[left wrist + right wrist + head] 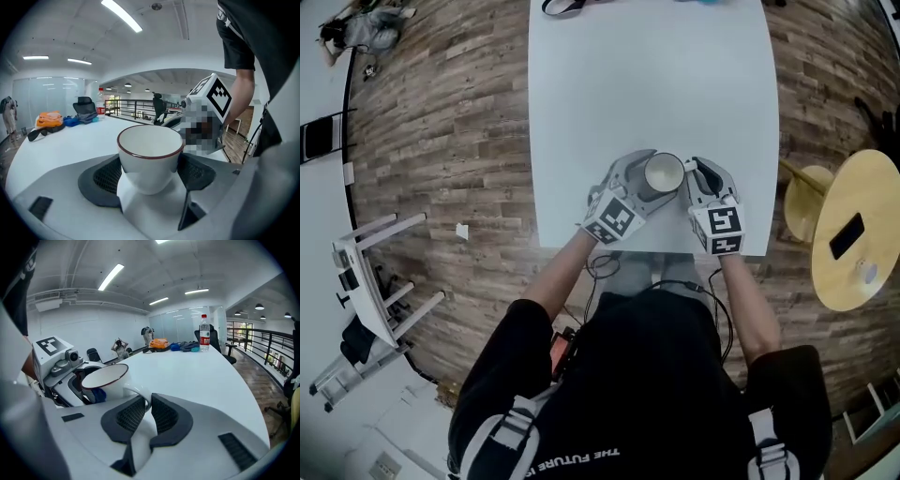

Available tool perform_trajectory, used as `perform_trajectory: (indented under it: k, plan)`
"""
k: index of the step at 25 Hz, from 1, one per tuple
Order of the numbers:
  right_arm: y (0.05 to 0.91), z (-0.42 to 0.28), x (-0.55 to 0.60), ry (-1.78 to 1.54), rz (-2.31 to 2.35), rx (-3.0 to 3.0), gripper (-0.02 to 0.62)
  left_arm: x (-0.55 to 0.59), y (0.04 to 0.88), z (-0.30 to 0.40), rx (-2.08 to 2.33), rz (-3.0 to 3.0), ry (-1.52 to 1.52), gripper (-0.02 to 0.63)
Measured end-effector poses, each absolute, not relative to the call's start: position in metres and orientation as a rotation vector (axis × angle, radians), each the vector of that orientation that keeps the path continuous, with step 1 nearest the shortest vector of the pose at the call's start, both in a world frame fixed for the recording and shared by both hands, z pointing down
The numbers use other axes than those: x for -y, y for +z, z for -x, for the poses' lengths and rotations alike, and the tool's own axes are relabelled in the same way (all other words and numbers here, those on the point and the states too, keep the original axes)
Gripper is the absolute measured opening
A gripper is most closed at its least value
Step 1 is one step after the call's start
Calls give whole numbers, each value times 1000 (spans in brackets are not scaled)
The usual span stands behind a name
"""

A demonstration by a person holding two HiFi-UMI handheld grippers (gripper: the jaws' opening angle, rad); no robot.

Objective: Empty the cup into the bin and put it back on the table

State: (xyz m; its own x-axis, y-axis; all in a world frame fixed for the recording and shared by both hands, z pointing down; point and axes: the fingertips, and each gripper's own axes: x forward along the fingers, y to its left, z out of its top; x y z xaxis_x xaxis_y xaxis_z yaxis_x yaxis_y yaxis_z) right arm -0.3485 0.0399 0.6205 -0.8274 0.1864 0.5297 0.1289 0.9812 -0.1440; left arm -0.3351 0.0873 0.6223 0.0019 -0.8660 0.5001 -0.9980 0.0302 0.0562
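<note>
A white cup (664, 173) with a dark red rim stands near the front edge of the white table (656, 84), between both grippers. My left gripper (643, 176) is shut on the cup's body: in the left gripper view the cup (150, 145) sits between the dark pads (108, 174), which press on both its sides. Its inside looks white and empty. My right gripper (694, 178) comes in from the right. In the right gripper view it (146, 411) is shut on the cup's handle (139, 392), beside the cup (105, 378).
A water bottle (203, 331) and orange and blue bags (161, 342) sit at the table's far end. A round wooden table with a phone (858, 230) and a stool (809, 192) stand to the right. A white rack (375, 281) lies on the floor at left.
</note>
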Motion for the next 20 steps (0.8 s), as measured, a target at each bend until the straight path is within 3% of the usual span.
perform_trajectory:
  k: [10,13,20]
  plan:
    - [625,344,-38,165,237,2559,48,-85,625,330,1947,-1892,438,368]
    - [622,339,-40,183,231,2564,105,-92,624,327,1943,-1877,380,368]
    - [612,325,-42,96,222,2546,117,-107,604,325,1988,-1879,402,368]
